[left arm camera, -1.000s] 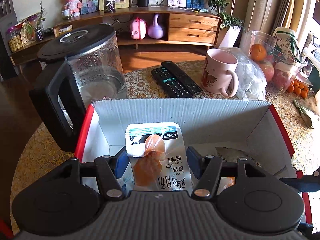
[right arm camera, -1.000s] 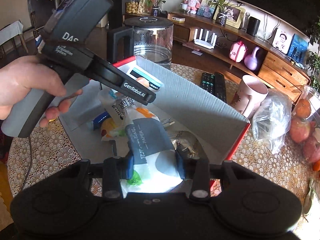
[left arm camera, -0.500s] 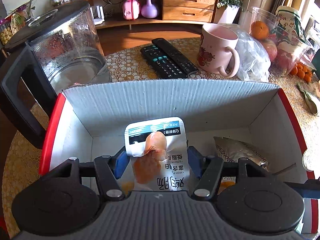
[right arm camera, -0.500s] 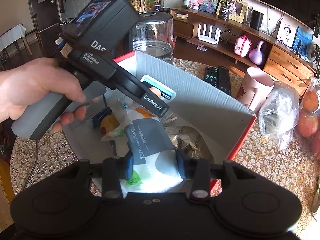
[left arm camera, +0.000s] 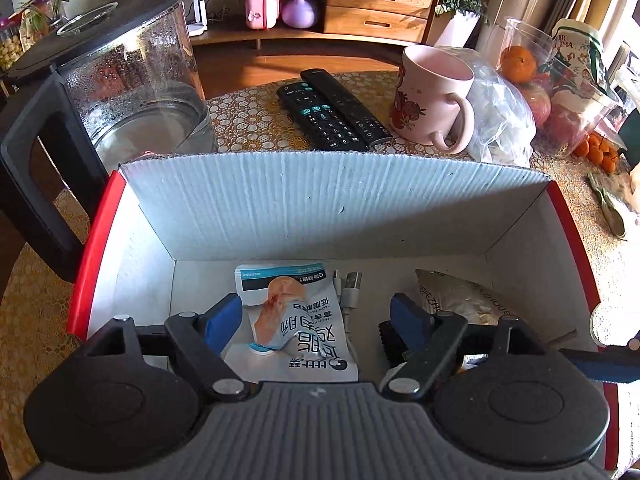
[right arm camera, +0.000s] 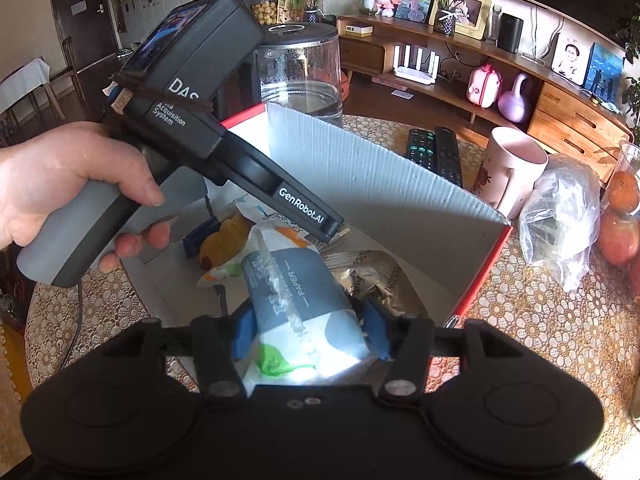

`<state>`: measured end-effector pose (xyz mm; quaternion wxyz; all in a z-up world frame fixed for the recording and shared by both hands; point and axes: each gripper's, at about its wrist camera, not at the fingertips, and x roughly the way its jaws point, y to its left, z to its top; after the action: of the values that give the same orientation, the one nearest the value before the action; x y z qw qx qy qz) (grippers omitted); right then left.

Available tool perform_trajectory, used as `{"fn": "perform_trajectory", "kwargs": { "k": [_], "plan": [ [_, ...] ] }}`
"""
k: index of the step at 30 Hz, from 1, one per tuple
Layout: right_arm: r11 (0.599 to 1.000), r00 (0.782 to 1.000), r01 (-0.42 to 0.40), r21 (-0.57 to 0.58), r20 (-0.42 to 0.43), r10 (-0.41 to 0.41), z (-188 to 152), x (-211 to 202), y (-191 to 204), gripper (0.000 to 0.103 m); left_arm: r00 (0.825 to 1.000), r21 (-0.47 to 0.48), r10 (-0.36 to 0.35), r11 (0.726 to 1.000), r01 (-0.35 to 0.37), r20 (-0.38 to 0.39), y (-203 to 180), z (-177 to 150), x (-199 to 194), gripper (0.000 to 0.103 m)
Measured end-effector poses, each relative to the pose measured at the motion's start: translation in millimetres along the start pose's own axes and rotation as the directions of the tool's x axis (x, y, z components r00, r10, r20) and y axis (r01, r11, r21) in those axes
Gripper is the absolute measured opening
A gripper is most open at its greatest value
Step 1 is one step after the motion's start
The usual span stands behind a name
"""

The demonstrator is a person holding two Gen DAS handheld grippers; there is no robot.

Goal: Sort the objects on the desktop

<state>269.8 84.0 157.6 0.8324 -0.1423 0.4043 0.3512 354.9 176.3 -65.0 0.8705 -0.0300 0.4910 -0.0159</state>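
A red-edged cardboard box (left arm camera: 332, 208) stands on the table. My left gripper (left arm camera: 316, 320) is open inside it, above a white snack pouch (left arm camera: 292, 320) that lies loose on the box floor beside a white USB cable (left arm camera: 346, 292) and a silvery bag (left arm camera: 460, 300). The left gripper's body also shows in the right wrist view (right arm camera: 224, 148), held by a hand over the box (right arm camera: 380, 196). My right gripper (right arm camera: 308, 332) is shut on a tissue paper pack (right arm camera: 296, 296) at the box's near edge.
A glass kettle (left arm camera: 132, 80) stands left of the box. Behind it lie two remotes (left arm camera: 336, 112), a pink mug (left arm camera: 432, 100), a plastic bag (left arm camera: 500, 116) and a fruit container (left arm camera: 552, 80). The table carries a lace cloth (right arm camera: 540, 320).
My left gripper dipped into the box and opened, letting go of the snack pouch, which now lies on the box floor. My right gripper keeps holding the tissue pack.
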Motion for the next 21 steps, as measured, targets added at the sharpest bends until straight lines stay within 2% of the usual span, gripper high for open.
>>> {"fn": "perform_trajectory", "kwargs": {
  "k": [3,9,21],
  "plan": [
    [1.0,1.0,0.017,-0.013,0.008,-0.017,-1,-4,3,0.064,1.0,-0.005,-0.002,1.0,0.002,0.021,-1,-1,-8,0.081],
    [1.0,1.0,-0.013,0.012,0.015,0.012,-2,-16,3,0.067,0.999,-0.024,-0.013,1.0,0.014,0.048,0,-5,-25,0.081],
    [0.999,0.999,-0.008,0.035,0.042,0.007,-4,-49,10,0.069,0.993,-0.012,-0.003,1.0,0.004,0.116,-8,-27,-74,0.081]
  ]
}}
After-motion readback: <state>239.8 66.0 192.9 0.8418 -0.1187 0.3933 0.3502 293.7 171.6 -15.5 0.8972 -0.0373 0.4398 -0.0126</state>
